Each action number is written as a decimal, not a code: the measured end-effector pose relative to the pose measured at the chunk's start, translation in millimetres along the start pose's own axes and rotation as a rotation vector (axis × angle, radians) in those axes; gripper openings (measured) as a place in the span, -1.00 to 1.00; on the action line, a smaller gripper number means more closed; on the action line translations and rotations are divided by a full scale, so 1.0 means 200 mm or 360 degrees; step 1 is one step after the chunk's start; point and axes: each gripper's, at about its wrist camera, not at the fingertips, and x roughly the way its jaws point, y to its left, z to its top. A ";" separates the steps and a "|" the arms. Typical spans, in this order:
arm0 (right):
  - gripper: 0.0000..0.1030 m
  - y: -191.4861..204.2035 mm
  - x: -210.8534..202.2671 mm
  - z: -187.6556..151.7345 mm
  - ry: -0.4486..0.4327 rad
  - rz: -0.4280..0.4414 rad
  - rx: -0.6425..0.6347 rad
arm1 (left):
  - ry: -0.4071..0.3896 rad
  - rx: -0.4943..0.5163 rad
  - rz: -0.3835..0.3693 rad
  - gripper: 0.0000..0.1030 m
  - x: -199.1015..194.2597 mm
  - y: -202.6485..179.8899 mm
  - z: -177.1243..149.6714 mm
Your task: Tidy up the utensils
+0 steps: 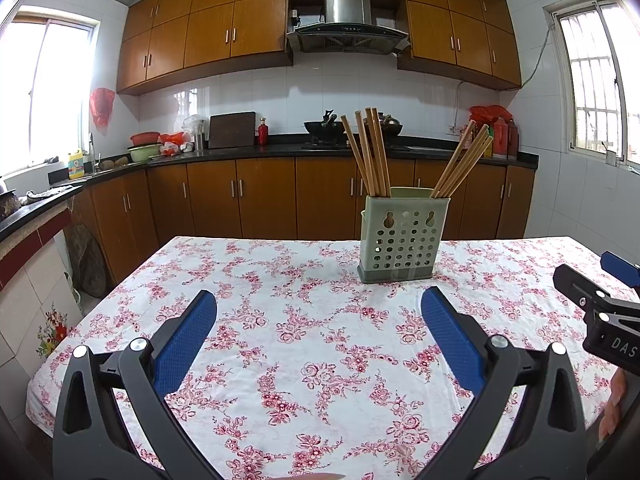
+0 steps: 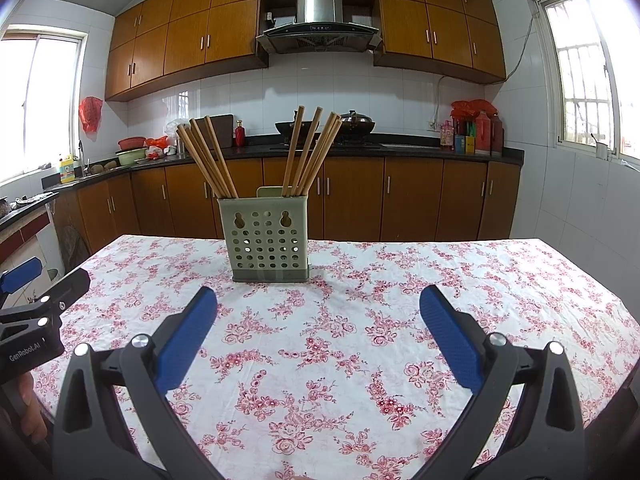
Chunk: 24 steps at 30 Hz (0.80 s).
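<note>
A pale green perforated plastic utensil holder (image 2: 269, 236) stands upright just above the middle of the right wrist frame, on a table covered by a white cloth printed with pink-red roses (image 2: 440, 280). Its near wall carries rows of round holes and two keyhole-shaped slots near the rim, above a darker grey-green base. In the left wrist frame the same holder (image 1: 402, 236) sits right of centre.

Two bunches of light brown wooden chopsticks (image 2: 208, 156) rise from it: the left bunch leans toward the upper left, the right bunch (image 2: 312, 152) fans toward the upper right. About four sticks show in each, though overlap makes the count uncertain.

The right gripper (image 2: 318, 308), with black arms and blue textured pads, fills the lower frame, its jaws spread wide and holding nothing. The left gripper (image 1: 318, 310) is likewise spread wide and empty over the cloth. Both sit well short of the holder.
</note>
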 end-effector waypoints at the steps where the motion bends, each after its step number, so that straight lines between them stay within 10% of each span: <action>1: 0.92 0.00 0.00 0.00 0.0000 -0.0001 0.0000 | 0.0001 -0.0001 -0.0001 0.96 0.00 0.00 0.00; 24: 0.92 0.01 0.00 -0.01 0.0005 -0.0003 0.0004 | 0.0004 -0.0007 -0.0008 0.96 0.00 0.00 -0.01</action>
